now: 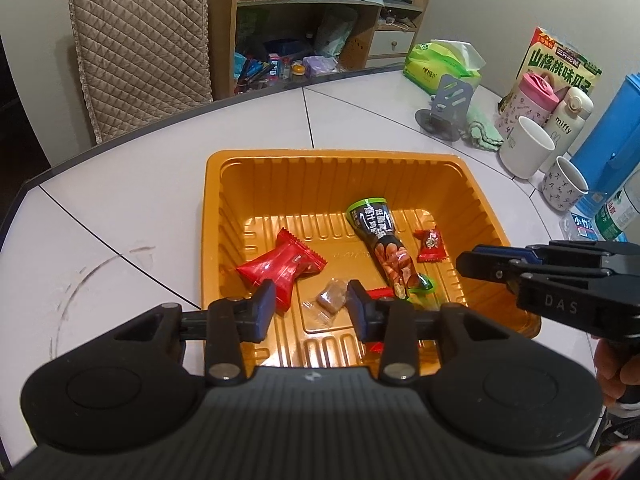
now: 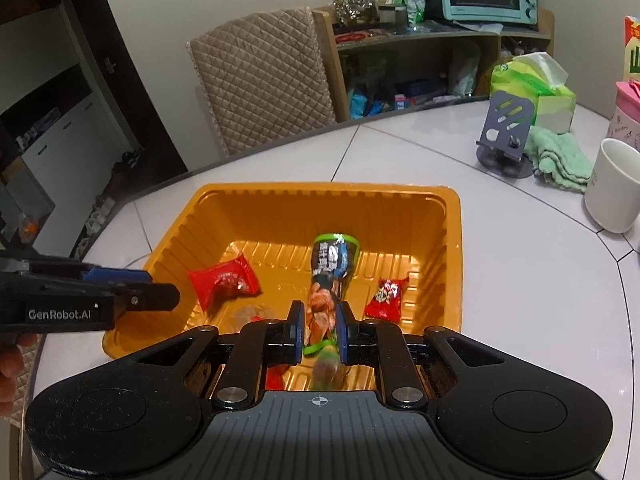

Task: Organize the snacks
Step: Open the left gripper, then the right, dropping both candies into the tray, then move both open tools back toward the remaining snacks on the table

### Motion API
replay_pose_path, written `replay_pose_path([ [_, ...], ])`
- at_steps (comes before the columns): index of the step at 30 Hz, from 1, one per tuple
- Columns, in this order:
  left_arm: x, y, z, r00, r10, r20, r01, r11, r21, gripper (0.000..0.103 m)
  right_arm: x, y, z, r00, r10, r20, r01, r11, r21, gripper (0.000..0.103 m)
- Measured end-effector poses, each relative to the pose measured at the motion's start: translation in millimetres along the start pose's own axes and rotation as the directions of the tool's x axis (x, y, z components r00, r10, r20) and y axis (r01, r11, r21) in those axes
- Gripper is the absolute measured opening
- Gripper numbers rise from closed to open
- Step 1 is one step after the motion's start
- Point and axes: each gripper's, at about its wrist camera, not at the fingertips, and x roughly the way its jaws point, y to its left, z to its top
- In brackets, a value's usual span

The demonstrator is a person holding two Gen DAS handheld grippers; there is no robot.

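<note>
Right tongs (image 2: 318, 330) look fully closed, with the green peanut packet (image 2: 330, 276) sitting between them in the orange tray (image 2: 320, 196). Left tongs (image 1: 312, 310) hang slightly open and empty above the small brown candy (image 1: 330, 299). I'd drop lower and centre it before squeezing.

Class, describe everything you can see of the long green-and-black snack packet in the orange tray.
The long snack packet is a glossy plastic wrapper, green at its flared far end, black with white print in the middle and showing pictured nuts towards its narrow near end. It lies lengthwise on the ribbed floor of the orange tray, between two red packets. The right gripper is shut on its narrow near end, pads pressing both sides. A twisted green tail sticks out below the pads.
</note>
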Motion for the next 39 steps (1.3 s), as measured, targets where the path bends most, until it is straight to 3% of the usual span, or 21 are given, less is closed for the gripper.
replay_pose_path([
  [10, -12, -2, -1, 1.000, 0.007, 0.012, -0.006, 1.000, -0.008, 0.052, -12, 0, 1, 1.000, -0.002, 0.016, 0.002, 1.000, 0.006, 0.020],
  [12, -17, -2, -2, 1.000, 0.010, 0.018, -0.010, 1.000, -0.009, 0.054, -16, -2, -1, 1.000, -0.004, 0.020, 0.003, 1.000, 0.014, 0.026],
  [14, -23, -2, -4, 1.000, 0.017, 0.025, -0.017, 1.000, -0.007, 0.061, -23, -3, -3, 0.999, -0.007, 0.034, 0.007, 1.000, 0.025, 0.045],
  [17, -35, -2, -7, 0.999, 0.029, 0.046, -0.029, 1.000, 0.001, 0.067, -38, -6, -7, 0.997, -0.013, 0.075, 0.010, 0.999, 0.044, 0.060],
  [22, -57, -1, -12, 0.996, 0.041, 0.073, -0.041, 0.999, 0.006, 0.069, -61, -11, -11, 0.994, -0.020, 0.104, 0.011, 0.996, 0.087, 0.063],
  [25, -72, 4, -18, 0.995, 0.049, 0.083, -0.048, 0.999, -0.020, 0.081, -77, -15, -13, 0.992, -0.024, 0.125, 0.009, 0.993, 0.118, 0.065],
  [39, -126, 26, -65, 0.994, 0.086, 0.071, -0.078, 0.990, -0.114, 0.081, -133, -13, -42, 0.986, -0.049, 0.160, 0.018, 0.981, 0.196, 0.071],
])
